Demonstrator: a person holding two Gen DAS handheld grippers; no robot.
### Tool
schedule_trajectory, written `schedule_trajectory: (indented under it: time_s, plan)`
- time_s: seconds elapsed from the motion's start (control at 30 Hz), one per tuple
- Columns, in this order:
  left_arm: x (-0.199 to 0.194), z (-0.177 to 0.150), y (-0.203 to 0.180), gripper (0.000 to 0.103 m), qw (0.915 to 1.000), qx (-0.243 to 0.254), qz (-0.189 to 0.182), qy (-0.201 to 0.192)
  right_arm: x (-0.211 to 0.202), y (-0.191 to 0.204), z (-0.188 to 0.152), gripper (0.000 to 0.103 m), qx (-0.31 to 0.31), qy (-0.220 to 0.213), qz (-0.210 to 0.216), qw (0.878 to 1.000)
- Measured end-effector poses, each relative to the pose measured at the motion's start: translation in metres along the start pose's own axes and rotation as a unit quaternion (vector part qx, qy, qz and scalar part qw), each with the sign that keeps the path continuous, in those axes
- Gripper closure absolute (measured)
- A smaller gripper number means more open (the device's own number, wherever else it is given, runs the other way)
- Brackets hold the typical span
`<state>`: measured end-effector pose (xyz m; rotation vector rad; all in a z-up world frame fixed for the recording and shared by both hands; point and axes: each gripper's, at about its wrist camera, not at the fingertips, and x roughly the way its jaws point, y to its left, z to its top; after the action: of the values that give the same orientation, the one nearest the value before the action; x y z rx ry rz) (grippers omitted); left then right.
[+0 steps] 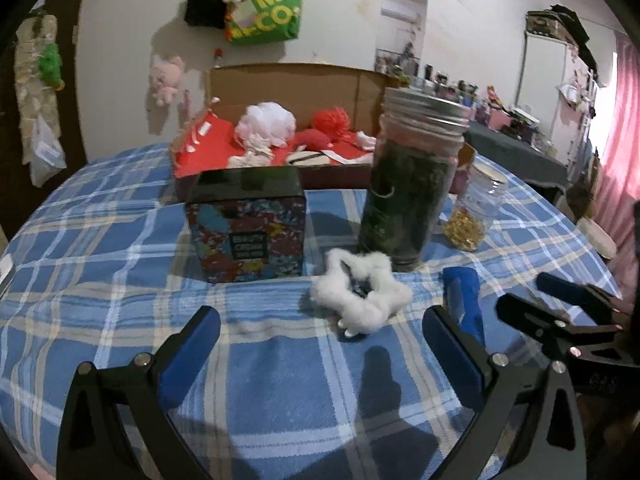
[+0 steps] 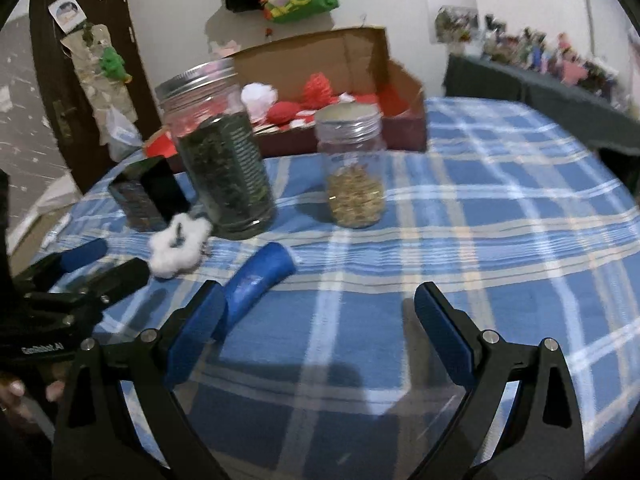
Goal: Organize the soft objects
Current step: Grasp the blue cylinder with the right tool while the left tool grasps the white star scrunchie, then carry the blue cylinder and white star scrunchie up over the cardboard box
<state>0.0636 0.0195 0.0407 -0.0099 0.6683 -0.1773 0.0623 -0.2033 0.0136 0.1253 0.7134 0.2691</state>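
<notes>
In the left wrist view, at the left of the frame, stands a patterned box on the blue plaid cloth that covers the surface; whether it is a bed or a counter, I cannot tell. Behind it, in the upper middle, a cardboard box already holds soft things, white and red. At the centre lies the white fluffy scrunchie, flat on the cloth, touching or almost touching the foot of the tall jar with dark contents. More to the right stands a small jar with golden pieces, and a blue cylinder lies near the lower right.

The left tongs are wide open and hold nothing; the scrunchie is just ahead of them. The right tongs are also wide open and empty, with the blue cylinder beside the left finger.

I judge the next step is to grasp the scrunchie. The danger is the tall jar: a finger pushed too far forward could knock it over. The scrunchie is soft and low, so a shallow closing may catch only the fluff, and it may slip out when lifted.
</notes>
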Motion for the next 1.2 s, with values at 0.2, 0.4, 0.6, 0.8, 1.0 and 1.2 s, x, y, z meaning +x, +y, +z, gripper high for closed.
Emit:
schedule_trajectory:
  time_s: [0.2, 0.4, 0.6, 0.8, 1.0, 1.2]
  plan:
    - [0.01, 0.011, 0.0, 0.009, 0.999, 0.019, -0.032, 0.026, 0.013, 0.002, 0.008, 0.006, 0.002, 0.031, 0.052, 0.998]
    - [0.026, 0.018, -0.001, 0.023, 0.9967, 0.028, -0.055, 0.054, 0.024, 0.013, 0.013, 0.022, -0.032, 0.051, 0.084, 0.995]
    - [0.038, 0.019, -0.006, 0.069, 0.9933, 0.032, -0.085, 0.072, 0.026, 0.027, 0.007, 0.071, -0.076, 0.057, 0.104, 0.99]
    - [0.037, 0.017, -0.01, 0.084, 0.9902, 0.029, -0.114, 0.075, 0.019, 0.016, 0.009, 0.081, -0.052, 0.043, 0.123, 0.99]
    - [0.032, 0.019, -0.014, 0.085, 0.9896, 0.03, -0.123, 0.068, 0.011, 0.006, 0.017, 0.083, -0.042, 0.029, 0.117, 0.992]
    - [0.03, 0.021, -0.017, 0.085, 0.9893, 0.029, -0.126, 0.067, 0.009, 0.005, 0.017, 0.088, -0.041, 0.028, 0.115, 0.992]
